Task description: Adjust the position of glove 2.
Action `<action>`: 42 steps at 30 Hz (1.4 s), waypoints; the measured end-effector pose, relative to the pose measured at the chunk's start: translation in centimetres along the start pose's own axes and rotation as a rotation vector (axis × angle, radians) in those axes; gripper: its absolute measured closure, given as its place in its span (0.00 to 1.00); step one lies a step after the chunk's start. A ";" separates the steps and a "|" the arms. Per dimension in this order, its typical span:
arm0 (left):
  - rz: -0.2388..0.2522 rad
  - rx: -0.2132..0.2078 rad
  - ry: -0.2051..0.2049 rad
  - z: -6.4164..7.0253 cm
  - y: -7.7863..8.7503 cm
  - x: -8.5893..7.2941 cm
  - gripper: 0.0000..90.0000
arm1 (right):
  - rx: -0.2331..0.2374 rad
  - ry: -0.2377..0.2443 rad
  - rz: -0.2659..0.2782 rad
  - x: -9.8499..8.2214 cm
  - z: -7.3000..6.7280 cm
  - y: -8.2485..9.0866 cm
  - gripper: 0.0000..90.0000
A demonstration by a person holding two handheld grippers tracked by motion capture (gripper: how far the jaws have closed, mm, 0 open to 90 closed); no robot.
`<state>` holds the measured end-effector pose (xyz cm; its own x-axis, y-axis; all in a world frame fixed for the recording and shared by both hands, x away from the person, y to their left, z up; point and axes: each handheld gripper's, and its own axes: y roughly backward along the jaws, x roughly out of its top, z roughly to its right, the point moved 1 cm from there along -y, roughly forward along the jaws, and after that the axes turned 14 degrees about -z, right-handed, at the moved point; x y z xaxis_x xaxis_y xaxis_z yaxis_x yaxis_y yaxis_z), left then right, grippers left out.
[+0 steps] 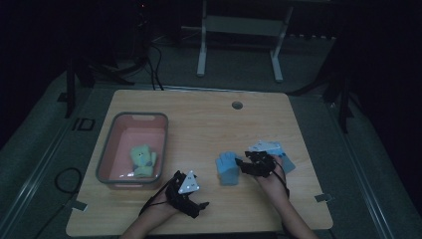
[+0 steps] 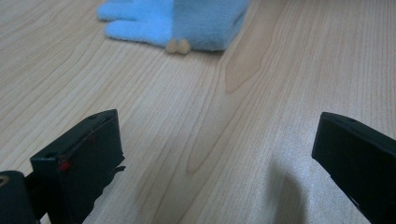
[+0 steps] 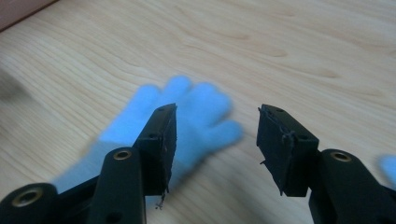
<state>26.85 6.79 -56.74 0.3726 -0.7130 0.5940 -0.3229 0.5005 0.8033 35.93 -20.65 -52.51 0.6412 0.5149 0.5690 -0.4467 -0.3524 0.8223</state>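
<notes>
Appears to be a tidying job, judging by the layout: soft items into the pink bin at the left of the worktop. One down, seemingly: a green plush toy already lying inside the bin. Left to do: a blue glove flat on the wood, well apart from the bin, plus a second blue piece partly hidden behind the right hand.

Right hand-held gripper hovering over the glove's fingers, jaws parted, nothing pinched yet. Left hand-held gripper low over bare wood near the front edge, jaws spread wide and empty, glove ahead of it.

Roughly a third finished, at a guess.
</notes>
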 end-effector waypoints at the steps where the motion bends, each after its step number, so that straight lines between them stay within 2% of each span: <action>1: 0.001 -0.001 0.000 0.0 0.0 0.0 0.02 | 0.002 -0.007 -0.001 -0.2 0.6 0.3 0.58; 2: 0.001 -0.001 0.000 0.0 0.0 0.0 0.02 | 0.002 -0.007 -0.001 -0.2 0.6 0.3 0.58; 3: 0.003 -0.003 -0.001 0.0 0.0 0.0 0.02 | 0.004 -0.008 0.004 -0.7 1.6 0.7 0.58; 5: 0.002 -0.003 -0.001 0.0 0.0 0.0 0.02 | 0.007 -0.011 0.003 -1.3 2.8 1.3 0.59; 10: -0.005 -0.003 -0.003 0.1 -0.1 0.0 0.02 | -0.030 -0.006 0.001 -2.3 5.5 2.5 0.58; 13: -0.005 -0.003 -0.002 0.1 -0.1 -0.1 0.02 | -0.041 -0.020 0.003 -2.8 7.2 3.2 0.60; 15: -0.004 -0.004 -0.001 0.1 -0.1 -0.1 0.02 | -0.044 -0.029 0.005 -3.1 8.4 3.7 0.61; 17: -0.006 -0.003 -0.003 0.1 -0.1 -0.1 0.02 | -0.027 -0.040 0.001 -3.4 9.5 4.1 0.63; 18: -0.006 -0.003 -0.003 0.1 -0.1 -0.1 0.02 | -0.027 -0.040 0.001 -3.4 9.5 4.1 0.63; 20: -0.007 -0.005 -0.003 0.1 -0.1 -0.1 0.02 | -0.037 -0.037 -0.004 -4.0 10.9 4.4 0.65; 22: -0.007 -0.006 -0.002 0.1 -0.2 0.0 0.02 | -0.040 -0.039 -0.012 -4.3 11.5 4.4 0.64; 27: -0.012 -0.005 -0.002 0.1 -0.2 0.0 0.02 | -0.024 -0.057 -0.031 -4.9 12.7 3.8 0.65; 35: -0.014 -0.006 -0.004 0.1 -0.3 -0.1 0.02 | 0.029 -0.066 -0.065 -5.4 13.2 2.1 0.64; 38: -0.013 -0.006 -0.005 0.1 -0.3 -0.1 0.02 | 0.013 -0.056 -0.098 -5.7 13.4 1.2 0.66; 42: -0.015 -0.006 -0.006 0.1 -0.3 -0.1 0.02 | -0.008 -0.038 -0.095 -5.8 13.3 0.7 0.70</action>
<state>26.84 6.66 -57.02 0.3718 -0.7234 0.5817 -0.3119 0.4929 0.8123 40.18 -34.32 -55.19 0.7038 0.5158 0.4885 -0.3879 -0.2971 0.8725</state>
